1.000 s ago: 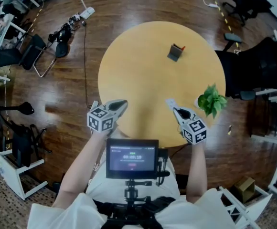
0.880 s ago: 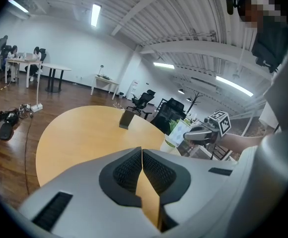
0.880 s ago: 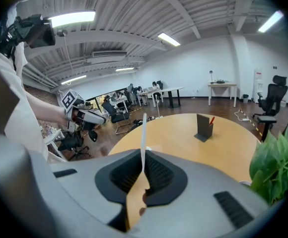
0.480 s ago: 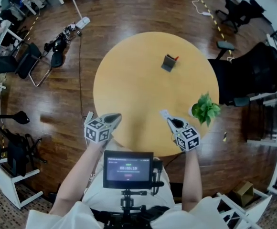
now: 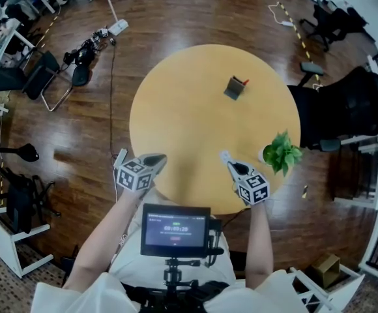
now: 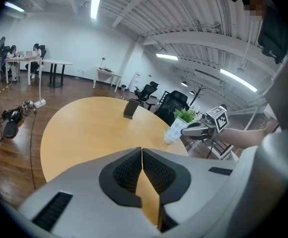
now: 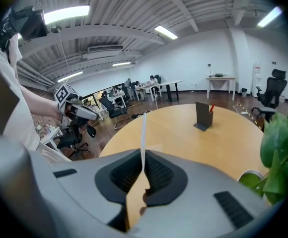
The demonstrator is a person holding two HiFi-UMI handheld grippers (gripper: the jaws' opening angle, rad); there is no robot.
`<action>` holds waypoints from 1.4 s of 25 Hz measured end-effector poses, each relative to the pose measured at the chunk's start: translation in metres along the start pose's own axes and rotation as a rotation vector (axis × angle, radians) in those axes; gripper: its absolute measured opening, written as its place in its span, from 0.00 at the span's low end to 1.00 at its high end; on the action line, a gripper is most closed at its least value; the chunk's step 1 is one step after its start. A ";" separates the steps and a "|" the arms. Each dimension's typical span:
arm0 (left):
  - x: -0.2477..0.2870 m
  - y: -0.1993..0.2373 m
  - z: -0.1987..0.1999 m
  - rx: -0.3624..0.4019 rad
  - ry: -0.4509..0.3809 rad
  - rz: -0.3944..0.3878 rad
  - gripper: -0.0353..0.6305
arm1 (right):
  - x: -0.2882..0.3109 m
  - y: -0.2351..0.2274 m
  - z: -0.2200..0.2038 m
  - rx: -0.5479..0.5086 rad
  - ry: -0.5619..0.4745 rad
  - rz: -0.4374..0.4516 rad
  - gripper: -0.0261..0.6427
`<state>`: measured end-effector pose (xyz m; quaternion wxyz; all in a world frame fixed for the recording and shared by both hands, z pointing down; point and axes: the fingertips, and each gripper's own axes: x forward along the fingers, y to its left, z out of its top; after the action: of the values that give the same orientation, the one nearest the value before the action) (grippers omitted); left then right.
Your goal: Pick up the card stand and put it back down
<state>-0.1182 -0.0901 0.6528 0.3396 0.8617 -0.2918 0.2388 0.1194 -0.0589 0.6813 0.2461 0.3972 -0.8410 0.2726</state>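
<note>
The dark card stand (image 5: 234,88) stands upright on the table (image 5: 176,122), its broad face turned toward the right gripper (image 5: 228,160). That gripper pinches a thin white card (image 7: 143,133). The left gripper (image 5: 159,158) is closed and empty. Any print is too small to read.

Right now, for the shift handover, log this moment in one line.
phase: pre-reach | left hand-held gripper: shut, empty | right hand-held gripper: shut on thin white card | card stand: upright on table, untouched

The head view looks down from high up, and both gripper views look low across the same surface (image 5: 195,109)
</note>
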 end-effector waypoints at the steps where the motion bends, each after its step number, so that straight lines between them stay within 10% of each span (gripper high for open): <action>1: 0.000 0.000 0.000 -0.001 0.000 -0.002 0.06 | 0.003 -0.001 -0.001 -0.003 0.006 0.000 0.08; 35: 0.032 0.009 -0.010 -0.033 0.072 -0.015 0.06 | 0.042 -0.035 -0.042 0.054 0.076 -0.005 0.08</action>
<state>-0.1039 -0.0993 0.6829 0.3659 0.8491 -0.2768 0.2620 0.1319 -0.0724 0.7480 0.2678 0.3950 -0.8224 0.3096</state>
